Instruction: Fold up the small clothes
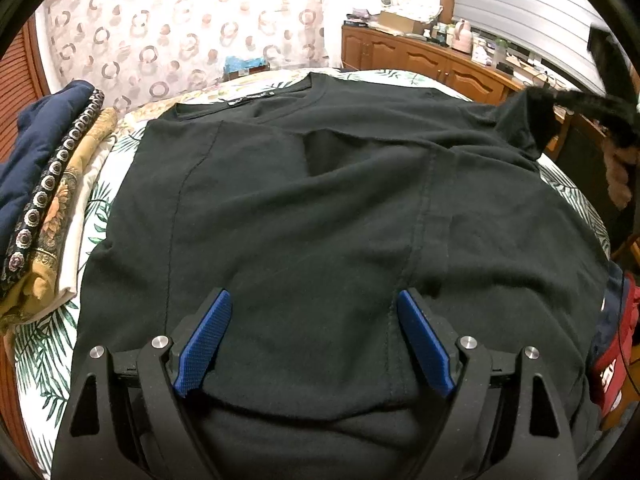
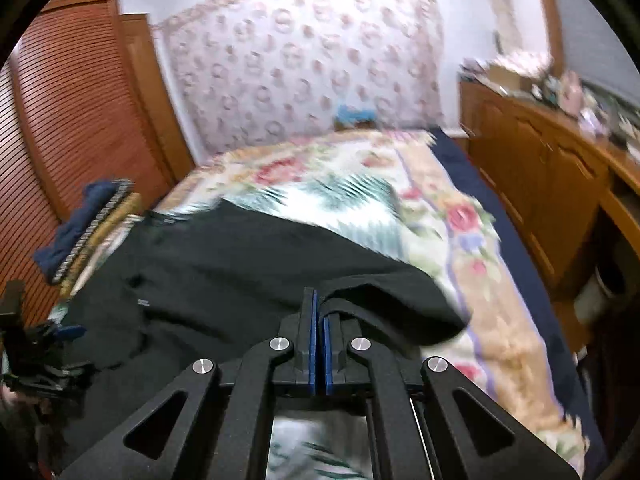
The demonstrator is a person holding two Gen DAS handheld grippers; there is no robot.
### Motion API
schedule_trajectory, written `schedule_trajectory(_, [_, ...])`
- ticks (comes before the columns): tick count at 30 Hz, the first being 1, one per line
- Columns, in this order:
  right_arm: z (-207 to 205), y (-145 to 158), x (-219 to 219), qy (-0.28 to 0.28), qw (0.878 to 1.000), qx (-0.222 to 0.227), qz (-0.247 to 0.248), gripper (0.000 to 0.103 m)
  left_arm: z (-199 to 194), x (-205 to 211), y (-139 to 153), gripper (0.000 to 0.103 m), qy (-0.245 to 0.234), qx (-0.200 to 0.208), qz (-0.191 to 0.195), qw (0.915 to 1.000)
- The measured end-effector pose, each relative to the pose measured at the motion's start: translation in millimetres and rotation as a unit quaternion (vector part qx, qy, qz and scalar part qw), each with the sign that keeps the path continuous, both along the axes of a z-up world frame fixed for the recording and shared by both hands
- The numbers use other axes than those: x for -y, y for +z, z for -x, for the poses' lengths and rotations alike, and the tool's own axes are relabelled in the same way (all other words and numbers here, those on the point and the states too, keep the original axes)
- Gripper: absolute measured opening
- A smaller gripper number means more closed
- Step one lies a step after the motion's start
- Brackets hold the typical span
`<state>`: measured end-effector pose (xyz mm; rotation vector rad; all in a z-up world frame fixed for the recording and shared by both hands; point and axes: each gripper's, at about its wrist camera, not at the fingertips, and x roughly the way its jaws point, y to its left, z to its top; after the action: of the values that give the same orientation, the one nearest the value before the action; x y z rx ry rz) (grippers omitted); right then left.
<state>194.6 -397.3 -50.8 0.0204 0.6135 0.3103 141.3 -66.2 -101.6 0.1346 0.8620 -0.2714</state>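
Observation:
A black T-shirt [image 1: 340, 208] lies spread on the floral bedspread [image 1: 44, 352], collar at the far end, its left sleeve folded in. My left gripper [image 1: 314, 300] is open, its blue pads low over the shirt's near hem, holding nothing. In the right wrist view my right gripper [image 2: 319, 308] is shut on the shirt's right sleeve [image 2: 384, 300] and holds it lifted above the bed. The same lifted sleeve [image 1: 524, 120] shows at the far right of the left wrist view. The left gripper [image 2: 40, 344] appears at the left edge of the right wrist view.
A stack of folded clothes [image 1: 44, 200] sits on the bed's left side. A wooden sideboard [image 1: 432, 64] with clutter runs along the right wall. A slatted wooden wardrobe [image 2: 68, 120] stands on the left. A red item [image 1: 612, 356] lies off the bed's right edge.

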Motion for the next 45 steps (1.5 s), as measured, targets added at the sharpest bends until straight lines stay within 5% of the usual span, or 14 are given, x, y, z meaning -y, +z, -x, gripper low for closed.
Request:
schedule_trajectory(7, [36,10,-88,0.135,0.991,0.012,0.005,0.003,24,-11,40,0.086,0.029,0.101,0.042,0.9935])
schedule_trajectory(11, [44,-6,-111,0.167,0.986,-0.013,0.015,0.048,39,-19,63,0.086,0.044,0.143,0.069,0.9863])
schedule_trajectory(12, [44,-8,-109,0.163,0.986,-0.01,0.013,0.048,42,-20,65,0.086,0.045,0.147,0.068,0.9857])
schedule_trajectory(16, [33,-8,-98,0.131,0.991,-0.02,0.002,0.048,46,-22,67,0.086,0.045,0.148,0.054,0.9864])
schedule_trajectory(28, [-9,-30,-110,0.077,0.992,-0.098,0.034,0.048,52,-26,57,0.086,0.047,0.114,0.089,0.9884])
schedule_trajectory(30, [-16,-34,-118,0.081,0.99,-0.109,0.038,0.014,54,-27,57,0.086,0.047,0.114,0.088,0.9884])
schedule_trajectory(31, [-18,-32,-120,0.09,0.989,-0.11,0.038,0.008,54,-29,56,0.086,0.049,0.114,0.087,0.9885])
schedule_trajectory(45, [-45,31,-203,0.171,0.983,-0.059,-0.009,0.003,58,-43,51,0.086,0.07,0.106,0.098,0.9871])
